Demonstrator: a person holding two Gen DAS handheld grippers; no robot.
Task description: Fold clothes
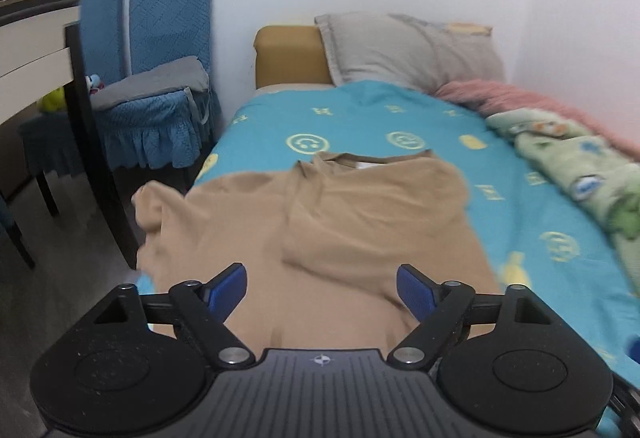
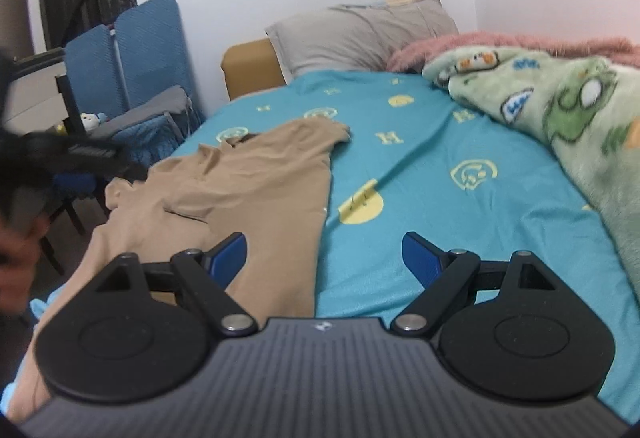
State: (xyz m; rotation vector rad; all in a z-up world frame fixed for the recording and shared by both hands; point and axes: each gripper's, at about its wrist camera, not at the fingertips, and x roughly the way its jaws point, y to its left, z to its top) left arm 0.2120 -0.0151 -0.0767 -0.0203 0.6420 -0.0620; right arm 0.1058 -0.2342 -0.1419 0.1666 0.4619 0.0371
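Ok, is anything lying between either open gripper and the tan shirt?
Nothing visible. The left gripper and right gripper are both open above the tan shirt; the green blanket lies off to its right.

At the centre and lower right of the right wrist view, the turquoise bed sheet (image 2: pixel 420 198) lies bare and gives free passage. The green blanket (image 2: pixel 560 110) blocks the right side, the grey pillow (image 2: pixel 360 34) the far end. At the left, the blue chairs (image 1: pixel 160 38) and the dark worktop leg (image 1: pixel 96 142) stand close beside the bed.
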